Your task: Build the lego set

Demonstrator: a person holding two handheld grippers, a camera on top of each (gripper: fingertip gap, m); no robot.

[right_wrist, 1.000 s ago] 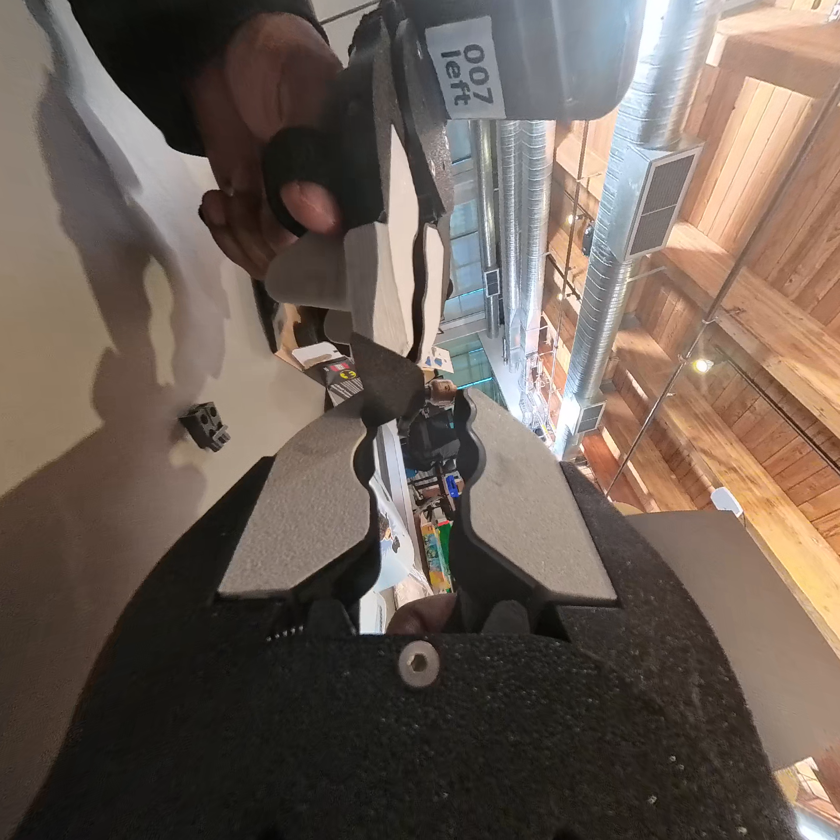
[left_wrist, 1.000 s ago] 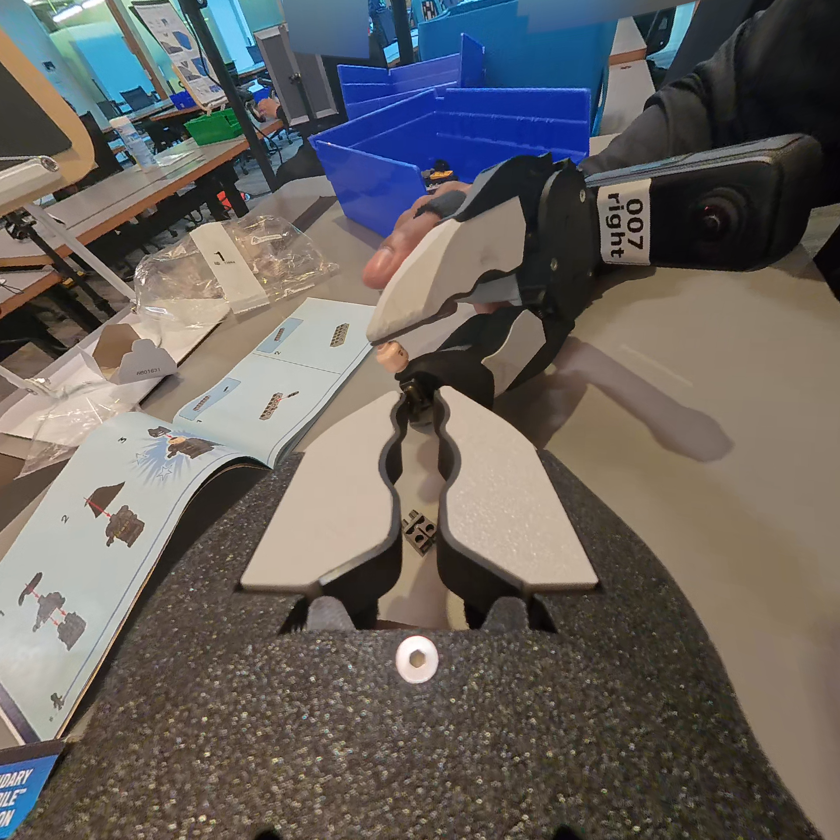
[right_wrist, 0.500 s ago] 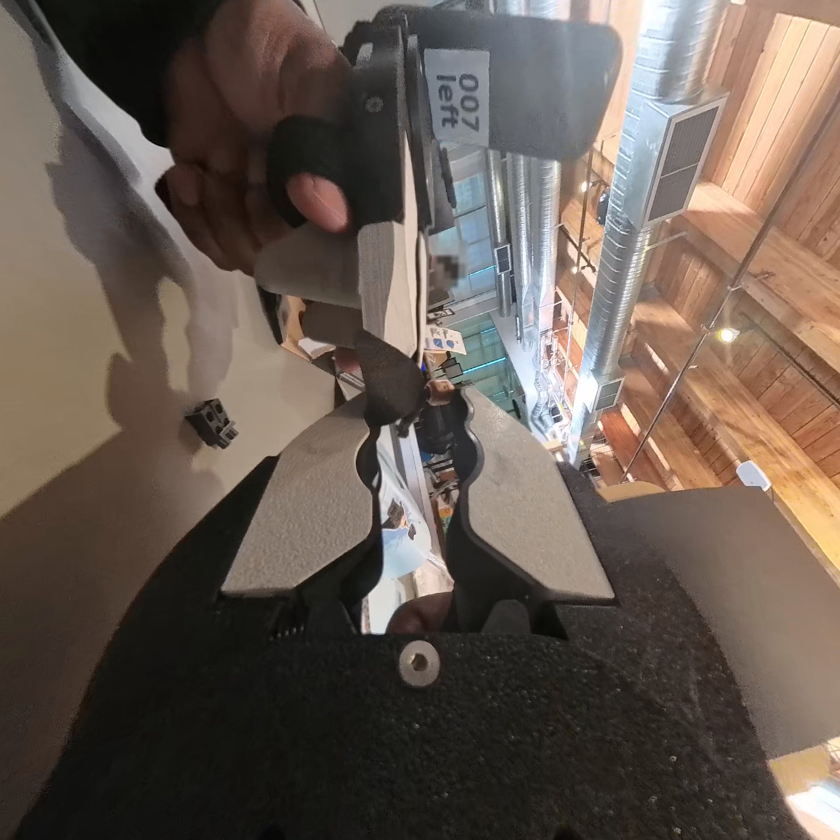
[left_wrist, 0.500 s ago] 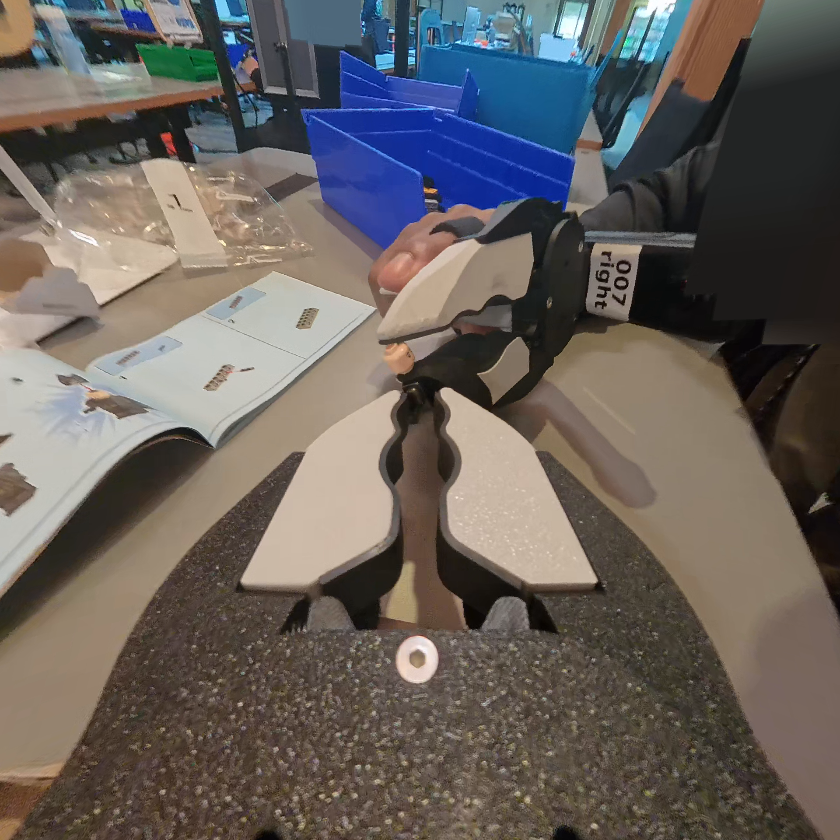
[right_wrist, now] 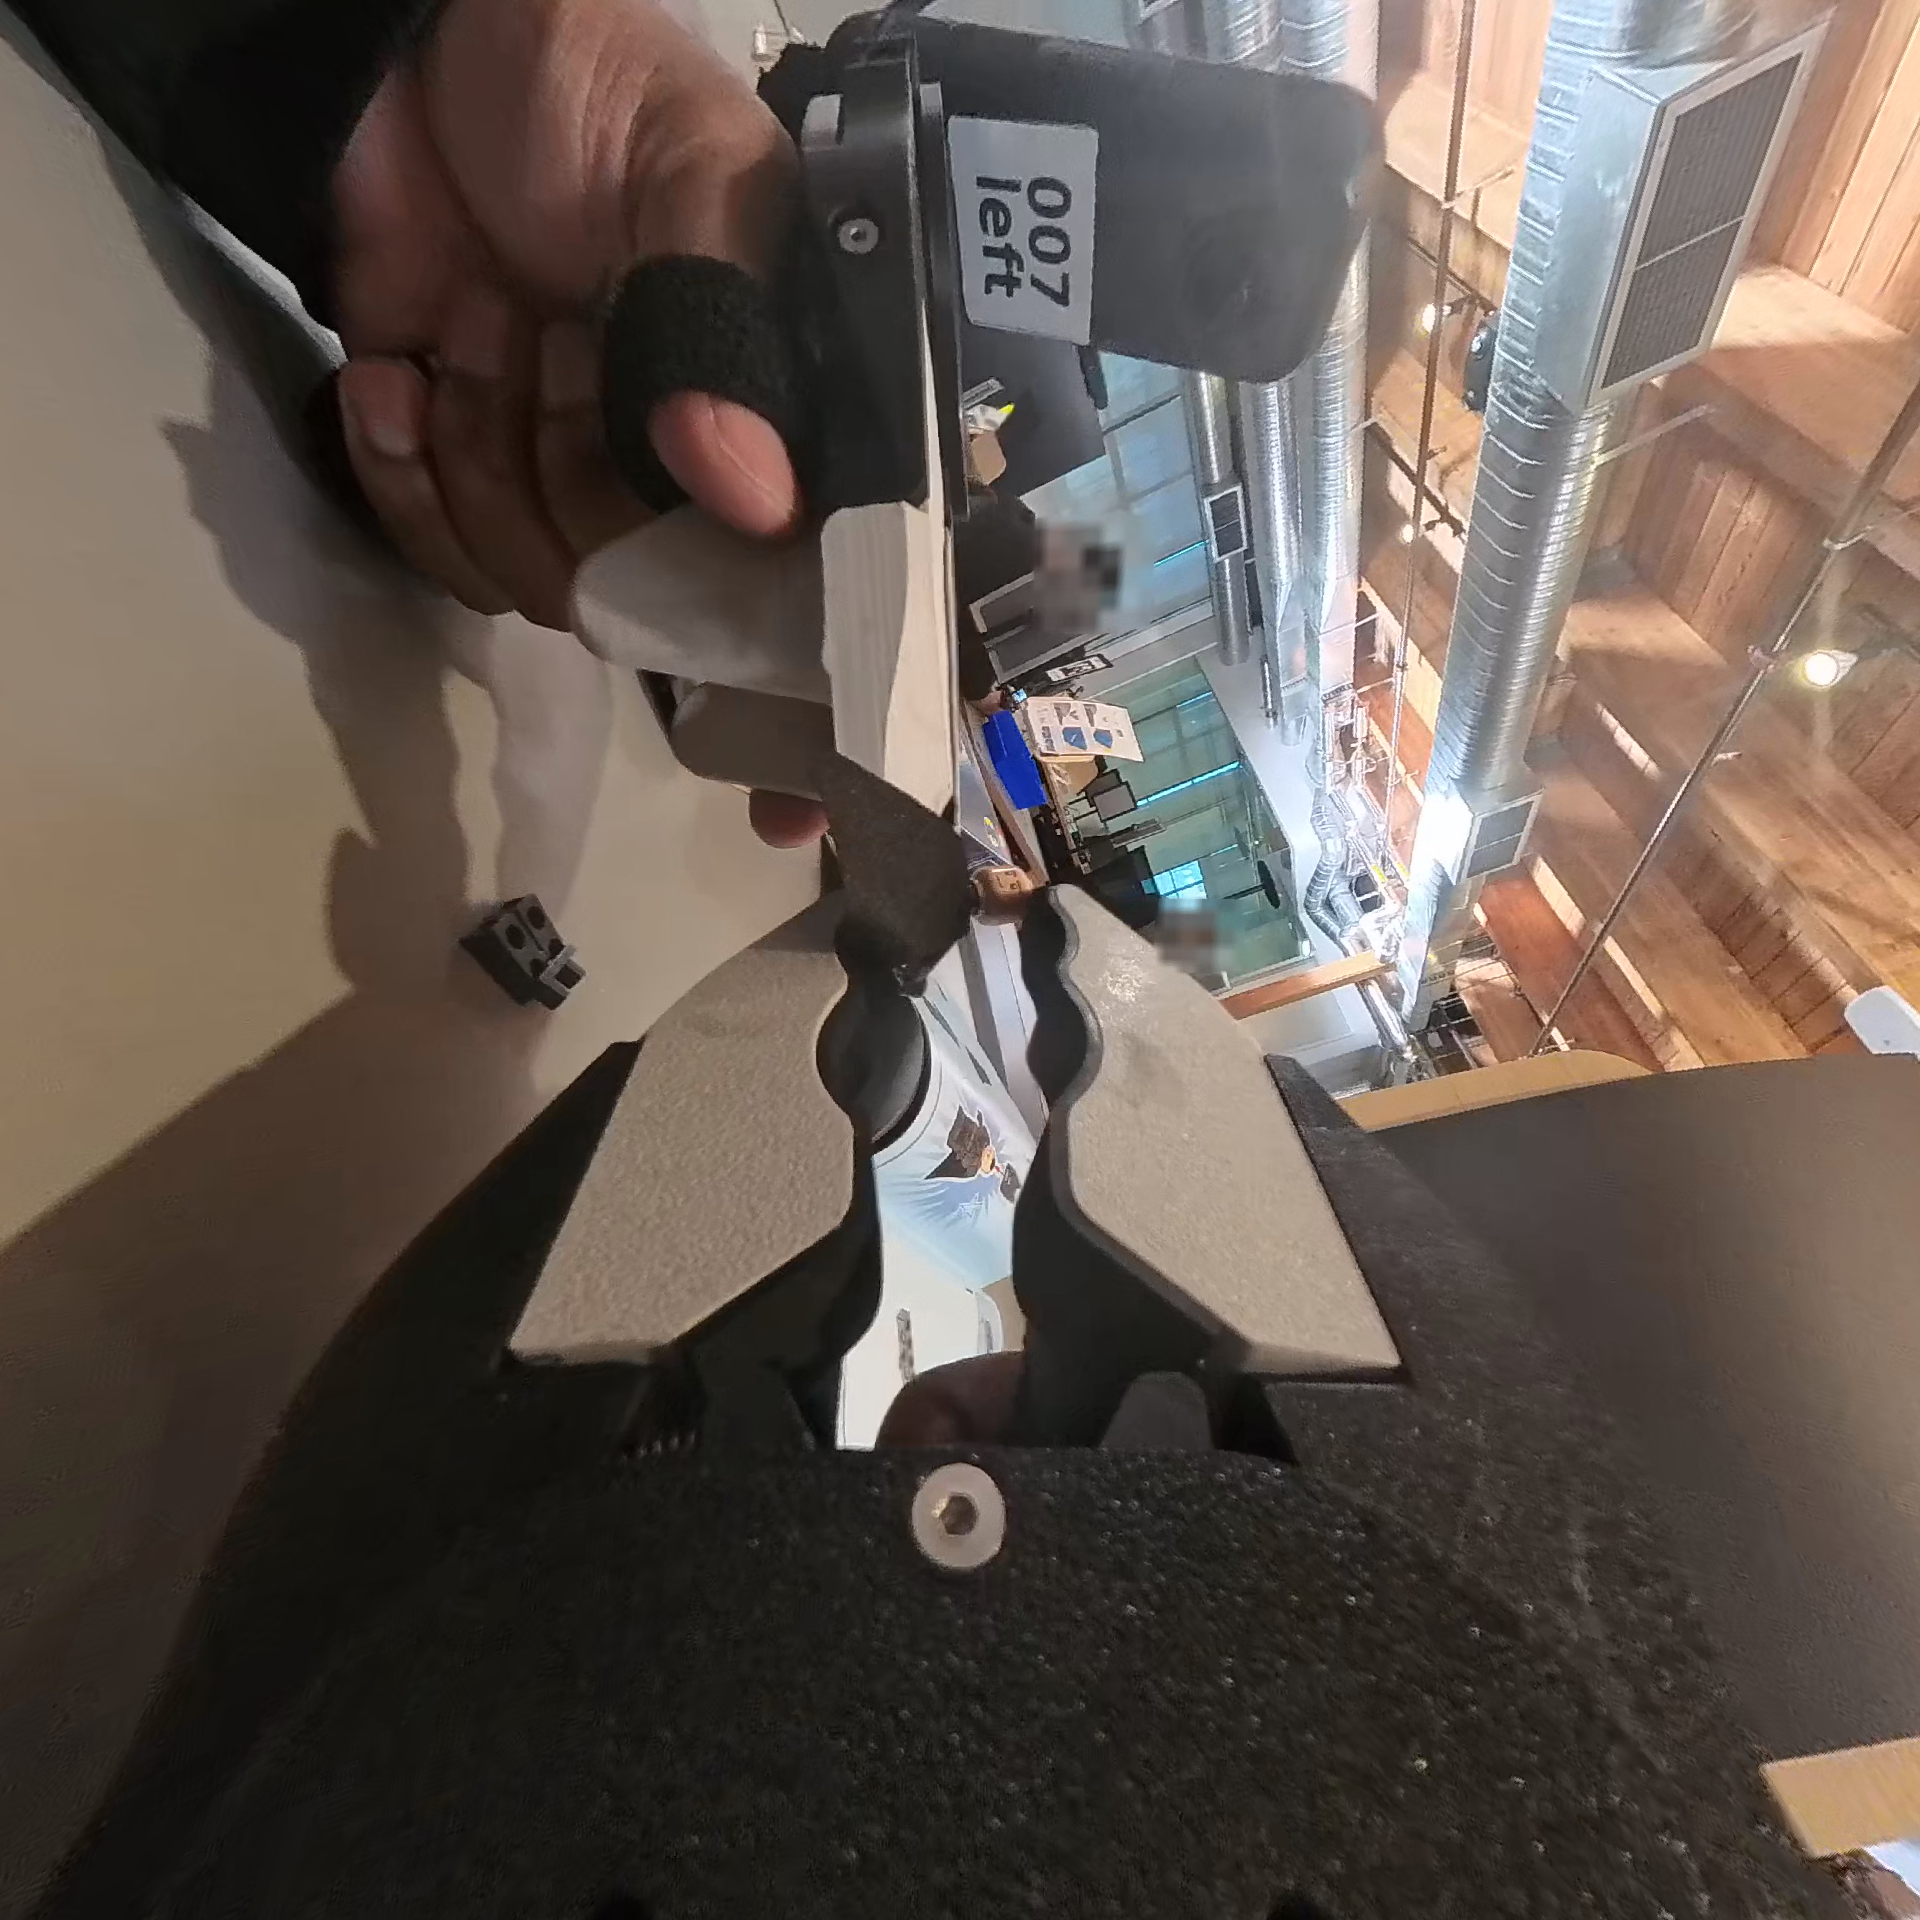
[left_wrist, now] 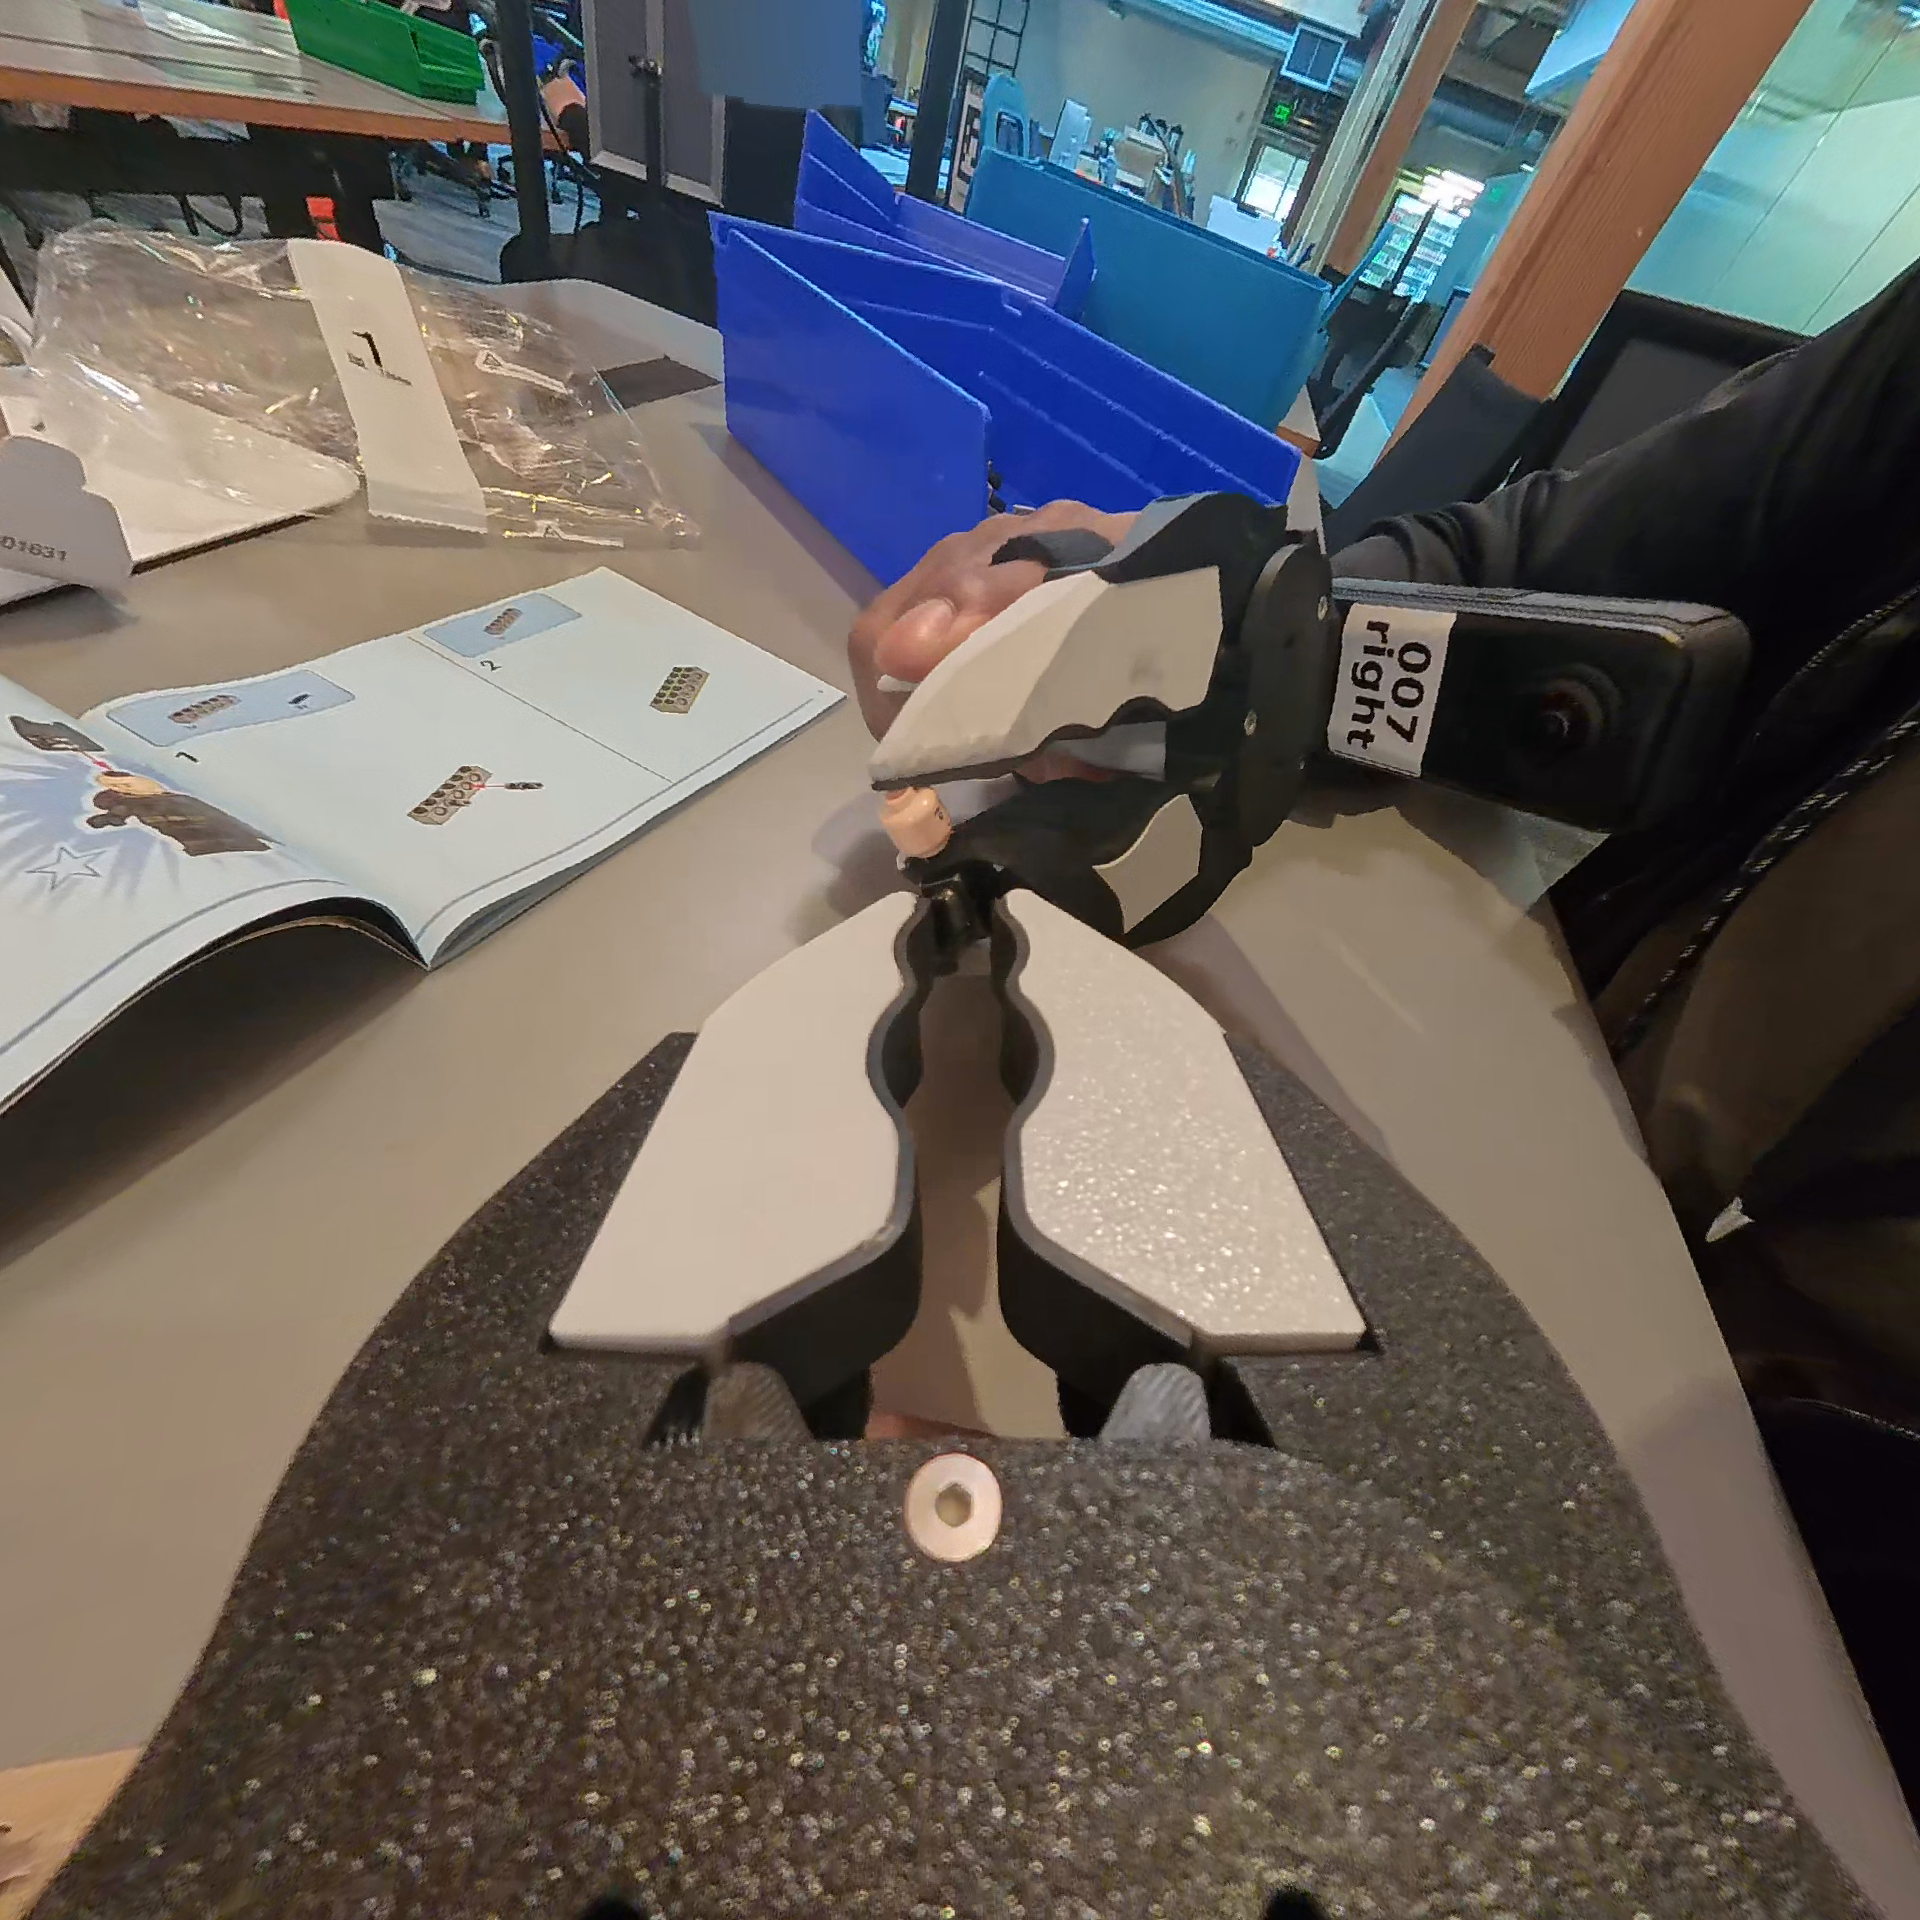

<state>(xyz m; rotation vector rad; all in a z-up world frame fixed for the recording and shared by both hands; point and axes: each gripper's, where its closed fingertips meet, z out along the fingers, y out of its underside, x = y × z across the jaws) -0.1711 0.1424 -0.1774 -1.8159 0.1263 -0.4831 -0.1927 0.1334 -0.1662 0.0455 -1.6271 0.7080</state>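
Minifigure [left_wrist: 940, 878] sits pinched between two hand-held grippers above grey table [left_wrist: 1351, 1091]. Left gripper [left_wrist: 961, 914] is clenched on fig's black lower body, pads pressing both sides, apparently to steady it. Right gripper [left_wrist: 914, 795], coming in from right, has its upper finger on top of tan head [left_wrist: 914, 821] and lower finger under the torso; whether it truly grips, can't tell. Open instruction booklet [left_wrist: 416, 748] lies left, w/ clear parts bag [left_wrist: 312, 384] beyond; blue bins [left_wrist: 935, 395] stand far. Small black brick [right_wrist: 525, 951] rests loose on table.
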